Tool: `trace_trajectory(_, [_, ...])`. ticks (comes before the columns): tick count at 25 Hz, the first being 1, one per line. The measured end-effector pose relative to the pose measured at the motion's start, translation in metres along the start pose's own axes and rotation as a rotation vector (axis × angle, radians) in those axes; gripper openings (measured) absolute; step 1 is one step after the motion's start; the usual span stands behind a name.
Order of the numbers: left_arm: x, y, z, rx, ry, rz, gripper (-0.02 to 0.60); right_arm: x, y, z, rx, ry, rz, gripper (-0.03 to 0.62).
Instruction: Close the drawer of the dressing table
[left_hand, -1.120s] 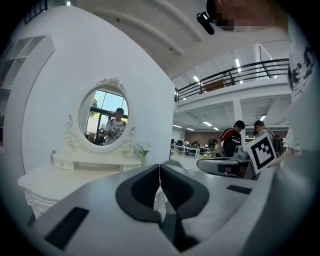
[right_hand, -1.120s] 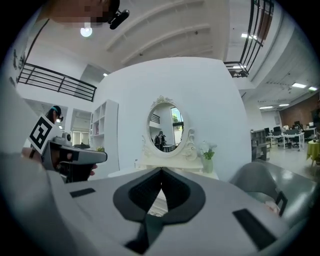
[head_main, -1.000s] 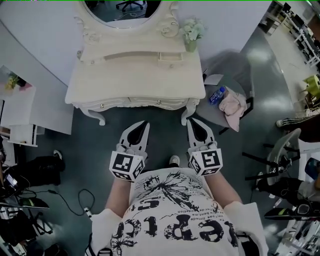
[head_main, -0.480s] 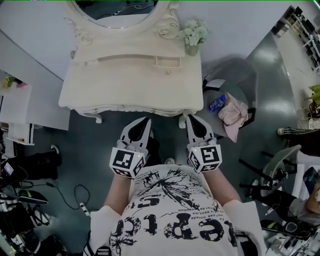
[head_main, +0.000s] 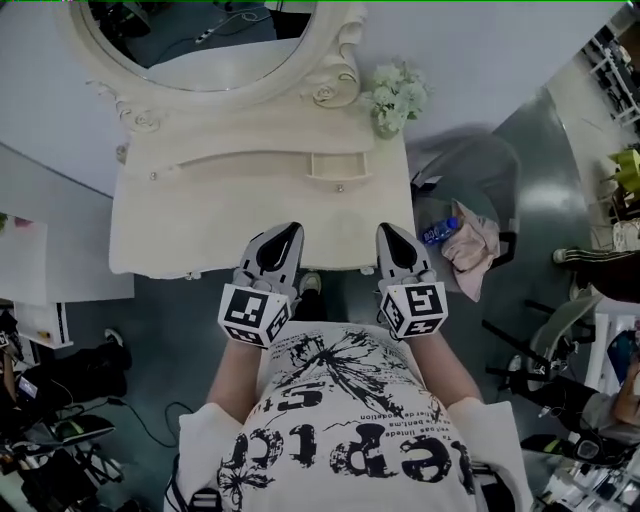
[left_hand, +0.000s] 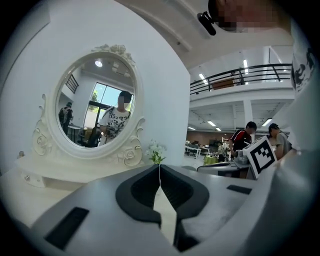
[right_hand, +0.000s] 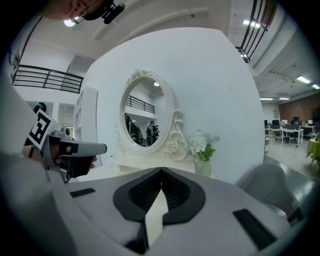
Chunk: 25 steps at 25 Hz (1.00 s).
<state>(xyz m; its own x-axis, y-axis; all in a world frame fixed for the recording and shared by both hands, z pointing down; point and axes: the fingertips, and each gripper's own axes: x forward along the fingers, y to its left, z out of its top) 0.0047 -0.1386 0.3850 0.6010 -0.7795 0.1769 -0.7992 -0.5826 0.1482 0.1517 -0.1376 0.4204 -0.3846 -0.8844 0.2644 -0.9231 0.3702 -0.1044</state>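
The cream dressing table (head_main: 200, 230) stands before me, with an oval mirror (head_main: 200, 40) at its back. On its raised shelf a small drawer (head_main: 330, 166) with a round knob sticks out a little from the shelf front. My left gripper (head_main: 288, 233) and right gripper (head_main: 386, 232) are both shut and empty. Their tips hang over the table's front edge, short of the small drawer. In the left gripper view the left gripper (left_hand: 159, 166) points at the mirror (left_hand: 97, 107). The right gripper (right_hand: 161, 170) points toward the mirror and the flowers in its own view. The table's front drawers are hidden under the top.
A vase of white flowers (head_main: 395, 100) stands at the table's back right corner. To the right is a grey chair (head_main: 470, 165) with a blue bottle (head_main: 438, 230) and a pink cloth (head_main: 472, 248). White shelves (head_main: 40, 270) stand at the left. Cables and bags lie on the floor.
Both grippers have moved forward, from over the floor in front of the table to above its front edge. Both stayed shut.
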Motion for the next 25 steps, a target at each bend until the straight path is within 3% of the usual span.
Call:
trace_trajectory(4, [0.027, 0.053, 0.018, 0.019, 0.003, -0.043, 0.02, 0.055, 0.001, 0.013, 0.011, 0.012, -0.052, 0.017])
trace_trajectory(9, [0.052, 0.089, 0.019, 0.019, 0.02, -0.074, 0.02, 0.092, -0.004, 0.006, 0.035, 0.051, -0.086, 0.017])
trace_trajectory(14, [0.064, 0.109, -0.005, -0.017, 0.067, -0.087, 0.02, 0.121, -0.002, -0.024, 0.033, 0.14, -0.064, 0.017])
trace_trajectory(20, [0.076, 0.12, -0.035, 0.007, 0.119, -0.086, 0.02, 0.143, -0.014, -0.065, 0.028, 0.212, -0.093, 0.018])
trace_trajectory(25, [0.08, 0.123, -0.062, -0.021, 0.163, -0.093, 0.02, 0.16, -0.017, -0.102, 0.039, 0.292, -0.091, 0.021])
